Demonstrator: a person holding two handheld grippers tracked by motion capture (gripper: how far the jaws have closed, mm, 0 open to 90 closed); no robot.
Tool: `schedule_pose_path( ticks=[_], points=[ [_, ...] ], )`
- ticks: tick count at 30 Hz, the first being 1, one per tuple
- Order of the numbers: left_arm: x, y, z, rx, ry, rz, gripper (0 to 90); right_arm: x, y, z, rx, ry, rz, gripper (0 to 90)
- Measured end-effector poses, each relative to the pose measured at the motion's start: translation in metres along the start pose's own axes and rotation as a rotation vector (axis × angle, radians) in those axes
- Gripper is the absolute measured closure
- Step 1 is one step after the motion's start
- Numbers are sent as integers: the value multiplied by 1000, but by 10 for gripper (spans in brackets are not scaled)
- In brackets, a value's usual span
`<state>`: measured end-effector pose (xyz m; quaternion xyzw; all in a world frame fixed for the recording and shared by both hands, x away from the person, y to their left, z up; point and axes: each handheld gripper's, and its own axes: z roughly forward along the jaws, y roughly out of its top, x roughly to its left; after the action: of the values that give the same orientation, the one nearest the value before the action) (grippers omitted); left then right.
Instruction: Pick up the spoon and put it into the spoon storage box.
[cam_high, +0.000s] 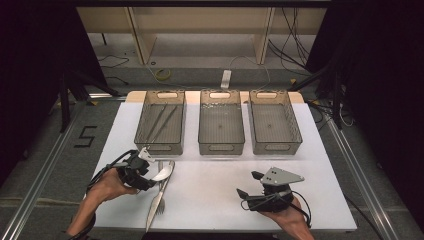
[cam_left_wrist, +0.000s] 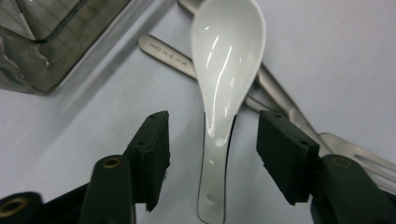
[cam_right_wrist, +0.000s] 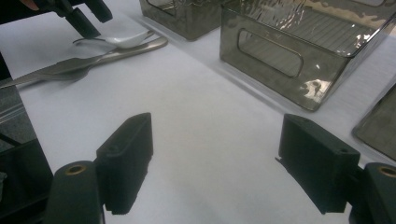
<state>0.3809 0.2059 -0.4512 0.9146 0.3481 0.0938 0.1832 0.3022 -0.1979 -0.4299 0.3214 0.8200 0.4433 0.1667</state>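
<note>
Spoon (cam_left_wrist: 224, 84) handle sits between our left gripper's (cam_left_wrist: 212, 154) parted jaws, untouched, lying across the fork (cam_left_wrist: 355, 158). Next we close and lift. Right gripper (cam_right_wrist: 215, 163) idles open.

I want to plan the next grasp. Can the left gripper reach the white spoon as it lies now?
Probably yes: the white spoon handle already lies between the open jaws of the left gripper, with nothing covering it.

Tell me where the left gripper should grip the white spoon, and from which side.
Grip the white spoon by its narrow handle, coming from above with the left gripper, whose open jaws straddle it. The wide bowl rests on the metal cutlery, so it likely suits the pads worse.
</note>
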Motion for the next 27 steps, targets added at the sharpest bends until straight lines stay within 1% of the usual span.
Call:
schedule_pose_path(
  ticks=[2,3,4,5,10,12,14,16,19,22,24,27],
  points=[
    [2,-2,7,21,-6,13,420,0,0,0,-3,2,0,270],
    [3,-3,10,24,-5,4,418,0,0,0,-2,2,1,270],
    [4,-3,11,35,-1,11,410,0,0,0,2,1,0,270],
    [4,-3,11,31,-1,3,409,0,0,0,2,1,0,270],
    [3,-2,10,15,1,9,419,1,0,0,5,2,-1,270],
    [2,-1,11,19,-1,7,436,1,0,0,1,3,-1,270],
    [1,0,12,37,0,27,457,0,0,0,5,2,-1,270],
    [0,1,13,39,-5,33,486,1,0,0,5,2,-2,270],
    [-2,3,16,54,-1,39,565,1,0,0,7,2,-2,270],
    [-4,4,17,55,-9,45,632,1,0,0,5,2,-3,270],
    [-5,5,17,68,-16,57,694,1,0,0,8,1,-3,270],
    [-5,5,18,66,-21,33,718,1,0,0,7,1,-3,270]
  ],
)
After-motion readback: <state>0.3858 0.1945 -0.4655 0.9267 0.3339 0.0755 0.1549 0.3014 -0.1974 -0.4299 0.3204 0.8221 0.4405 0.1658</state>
